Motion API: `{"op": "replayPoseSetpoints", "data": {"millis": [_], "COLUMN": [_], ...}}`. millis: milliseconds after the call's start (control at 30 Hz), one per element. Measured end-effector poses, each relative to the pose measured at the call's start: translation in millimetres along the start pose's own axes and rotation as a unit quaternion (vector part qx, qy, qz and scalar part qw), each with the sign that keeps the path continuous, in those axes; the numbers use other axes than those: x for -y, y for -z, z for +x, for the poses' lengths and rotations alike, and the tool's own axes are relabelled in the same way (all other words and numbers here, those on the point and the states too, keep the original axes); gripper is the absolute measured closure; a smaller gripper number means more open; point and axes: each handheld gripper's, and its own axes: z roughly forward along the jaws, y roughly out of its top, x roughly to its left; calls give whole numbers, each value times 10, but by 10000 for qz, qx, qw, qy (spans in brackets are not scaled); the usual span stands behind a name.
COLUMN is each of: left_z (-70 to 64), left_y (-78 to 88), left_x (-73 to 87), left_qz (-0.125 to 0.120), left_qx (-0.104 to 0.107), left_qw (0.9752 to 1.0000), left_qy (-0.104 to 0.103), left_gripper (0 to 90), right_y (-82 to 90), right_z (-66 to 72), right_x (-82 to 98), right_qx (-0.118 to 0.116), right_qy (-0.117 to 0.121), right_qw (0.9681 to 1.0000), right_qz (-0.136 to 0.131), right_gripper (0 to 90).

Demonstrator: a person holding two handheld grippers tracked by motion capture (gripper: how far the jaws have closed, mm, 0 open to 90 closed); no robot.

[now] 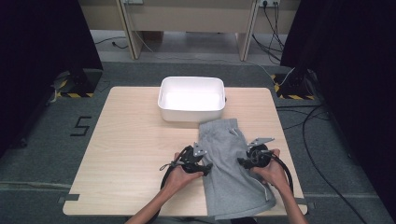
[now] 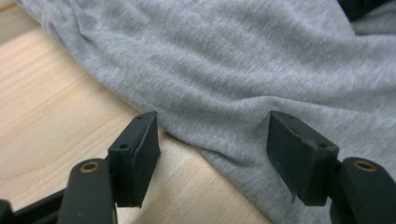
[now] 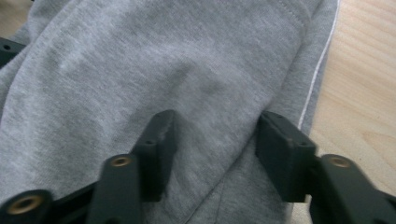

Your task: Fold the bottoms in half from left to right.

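A pair of grey shorts (image 1: pixel 229 177) lies flat on the wooden table (image 1: pixel 135 154), right of centre, its waistband toward the far side. My left gripper (image 1: pixel 208 167) sits at the shorts' left edge, held low. In the left gripper view its jaws stand open (image 2: pixel 212 154) astride the cloth's edge (image 2: pixel 233 60), pads clear of the fabric. My right gripper (image 1: pixel 243 162) rests over the shorts' right part. In the right gripper view its jaws are open (image 3: pixel 215 149) with a low ridge of grey cloth (image 3: pixel 140 70) between them, near a white side stripe (image 3: pixel 317 70).
An empty white rectangular bin (image 1: pixel 191 112) stands at the table's far middle, just beyond the shorts' waistband. Bare wood spreads over the table's left half. Cables trail across the floor at the right, and dark stands flank the table.
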Motion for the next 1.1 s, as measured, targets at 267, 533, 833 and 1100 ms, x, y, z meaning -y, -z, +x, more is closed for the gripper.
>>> {"op": "replayPoseSetpoints", "data": {"millis": [267, 533, 833, 1100], "left_z": [14, 53, 197, 105], "left_y": [12, 29, 71, 281], "left_x": [36, 43, 72, 120], "left_qz": [-118, -92, -95, -298], "left_qx": [50, 71, -44, 366], "left_qw": [9999, 9999, 9999, 9980], "left_qy": [-49, -87, 29, 430], "left_gripper": [360, 383, 397, 374], "right_y": [244, 176, 434, 802], "right_z": [-29, -265, -158, 335], "right_x": [-67, 68, 128, 361], "right_qx": [177, 251, 240, -261], "right_qy": [145, -193, -317, 6], "right_qw": [9992, 9994, 9989, 9988], "right_qz": [-331, -133, -239, -417], "right_gripper": [813, 763, 489, 489]}}
